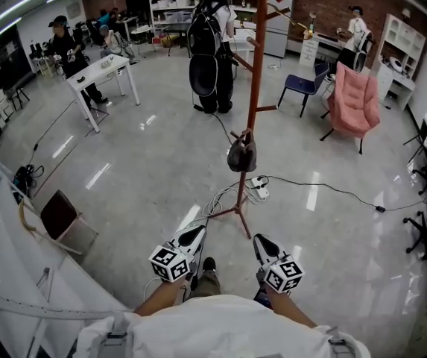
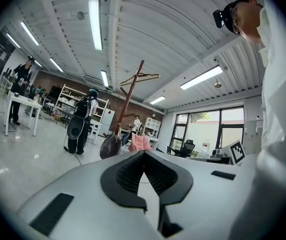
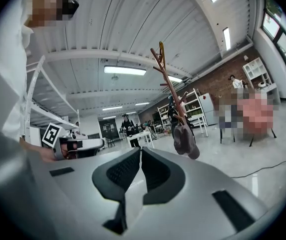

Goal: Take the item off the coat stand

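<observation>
A reddish-brown wooden coat stand [image 1: 257,73] rises from the glossy floor ahead of me. A dark grey cap [image 1: 241,155] hangs from one of its low pegs. The same stand [image 2: 128,101] and cap [image 2: 111,146] show beyond the left gripper's jaws. In the right gripper view the stand [image 3: 168,81] and hanging cap [image 3: 184,141] sit right of centre. My left gripper [image 1: 197,235] and right gripper [image 1: 261,241] are held low near my body, well short of the stand. Both are shut with nothing between the pads.
A person with a black backpack [image 1: 210,47] stands behind the stand. A pink armchair [image 1: 353,103] and a blue chair [image 1: 303,85] are at the right, a white table [image 1: 101,73] at the left. Cables and a power strip [image 1: 258,187] lie by the stand's feet.
</observation>
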`<act>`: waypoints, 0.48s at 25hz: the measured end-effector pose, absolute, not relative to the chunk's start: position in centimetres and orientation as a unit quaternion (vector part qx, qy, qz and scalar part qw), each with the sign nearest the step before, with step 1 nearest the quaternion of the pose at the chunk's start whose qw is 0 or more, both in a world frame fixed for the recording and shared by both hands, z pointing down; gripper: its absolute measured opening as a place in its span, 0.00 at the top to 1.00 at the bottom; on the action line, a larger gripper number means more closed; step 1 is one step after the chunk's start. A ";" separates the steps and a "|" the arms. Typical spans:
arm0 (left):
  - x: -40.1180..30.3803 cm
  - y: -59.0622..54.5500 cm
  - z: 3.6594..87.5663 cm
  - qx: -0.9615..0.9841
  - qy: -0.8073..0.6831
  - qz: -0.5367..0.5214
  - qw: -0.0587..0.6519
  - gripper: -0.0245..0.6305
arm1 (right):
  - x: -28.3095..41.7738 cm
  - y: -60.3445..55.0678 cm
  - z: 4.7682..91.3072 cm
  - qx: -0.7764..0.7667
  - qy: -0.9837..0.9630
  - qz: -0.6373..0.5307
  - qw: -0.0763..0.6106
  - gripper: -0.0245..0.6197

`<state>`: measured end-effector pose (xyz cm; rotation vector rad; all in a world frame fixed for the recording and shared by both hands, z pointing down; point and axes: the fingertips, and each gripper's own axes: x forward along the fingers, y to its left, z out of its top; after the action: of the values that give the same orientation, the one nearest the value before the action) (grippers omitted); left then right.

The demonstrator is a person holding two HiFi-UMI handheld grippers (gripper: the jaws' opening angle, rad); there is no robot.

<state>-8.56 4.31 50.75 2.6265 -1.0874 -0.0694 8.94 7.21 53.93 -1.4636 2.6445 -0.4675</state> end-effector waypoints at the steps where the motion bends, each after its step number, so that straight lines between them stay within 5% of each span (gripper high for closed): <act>1: -8.5 3.3 50.9 0.913 -0.378 -0.025 0.151 0.94 | 8.9 6.1 53.9 -0.477 0.865 -0.152 0.040 0.92; 12: -9.6 -10.9 50.7 0.921 -0.362 -0.032 0.139 0.94 | 8.1 -7.5 52.9 -0.503 0.856 -0.115 0.036 0.92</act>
<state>-9.59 -10.88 50.71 2.6638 -1.0458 -0.0914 8.14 -7.46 52.87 -1.5468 2.6287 -0.3546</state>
